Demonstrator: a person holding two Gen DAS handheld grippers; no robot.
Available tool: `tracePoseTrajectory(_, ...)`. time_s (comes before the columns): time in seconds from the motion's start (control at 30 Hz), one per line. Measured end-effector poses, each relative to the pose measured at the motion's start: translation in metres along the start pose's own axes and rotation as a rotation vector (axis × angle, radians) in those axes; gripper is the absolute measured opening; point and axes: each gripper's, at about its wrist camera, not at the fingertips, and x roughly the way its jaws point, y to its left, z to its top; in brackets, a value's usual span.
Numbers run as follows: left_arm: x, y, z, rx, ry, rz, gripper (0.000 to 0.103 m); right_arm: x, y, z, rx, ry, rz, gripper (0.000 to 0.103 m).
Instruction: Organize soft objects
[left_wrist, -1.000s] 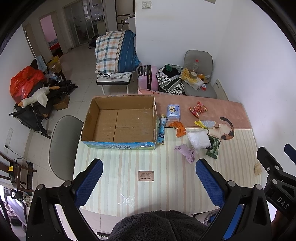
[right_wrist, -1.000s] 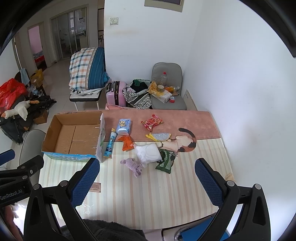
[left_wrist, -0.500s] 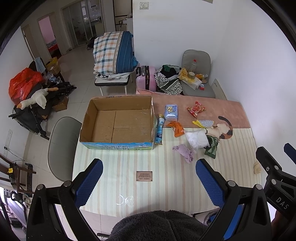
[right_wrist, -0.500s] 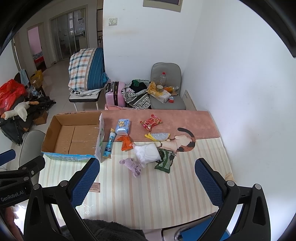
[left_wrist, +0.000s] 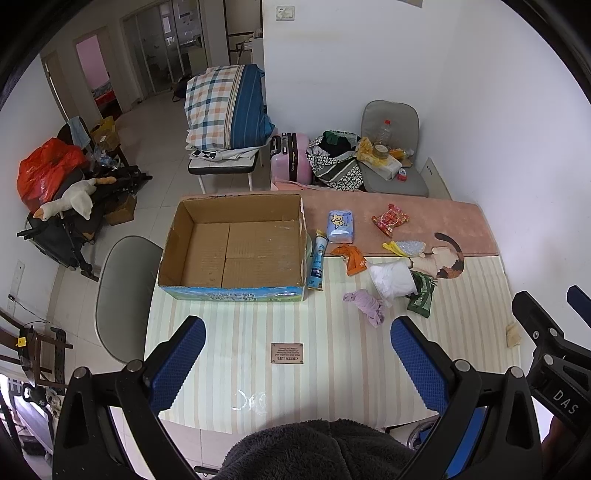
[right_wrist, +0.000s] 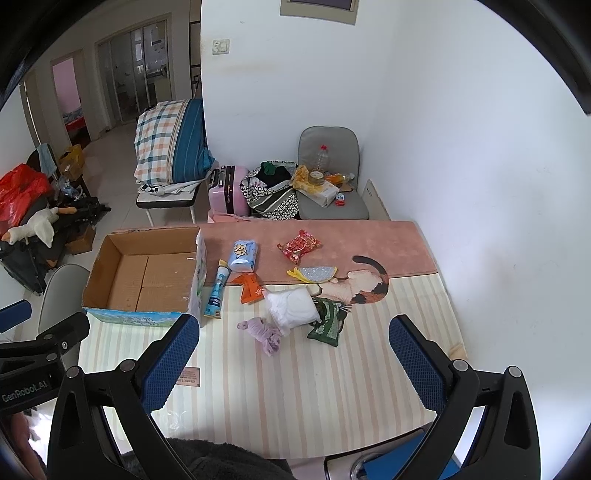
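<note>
Room: cluttered flat, tiled floor, white walls; chairs, pink suitcase (left_wrist: 290, 157), bags behind the table.
Surface: striped tablecloth (left_wrist: 332, 354) on the near part of the table, pink cat mat (left_wrist: 436, 221) on the far part.
Box: open cardboard box (left_wrist: 236, 247) on table's left side, nothing visible inside.
Soft items: all loose on the table right of the box, none boxed.
Purple cloth: crumpled purple cloth (right_wrist: 264, 334) nearest the grippers, on the stripes, just beside the white bundle.
White bundle: white bundle (right_wrist: 293, 308) touching green packet (right_wrist: 327, 325).
Others: orange packet (right_wrist: 249, 288), yellow-silver pouch (right_wrist: 314, 273), red snack bag (right_wrist: 298, 245), blue tissue pack (right_wrist: 242, 254) further back; blue tube (right_wrist: 218, 291) lying along the box's right wall.
Left gripper: left gripper (left_wrist: 297, 354) spread wide, holding nothing, hovering above the near tablecloth, well apart from any item.
Right gripper: right gripper (right_wrist: 293, 354) also spread wide, holding nothing, aimed roughly toward the purple cloth and white bundle, above the table, no contact.
Progress: looks like the very start; nothing sorted.
Left to do: probably every item needs picking and dropping in the box; which ones count as soft is a guess.
Likely next: right side reaches for the purple cloth, closest target.
Risk: limp cloth may snag the white bundle when lifted.
</note>
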Motion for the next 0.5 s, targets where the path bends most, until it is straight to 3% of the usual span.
tracePoseTrajectory(0.5, -0.0013, -0.001, 0.0008, 0.006, -0.005, 0.002, 0.103, -0.0017, -0.007, 0.0042, 0.006, -0.013, -0.001, 0.103)
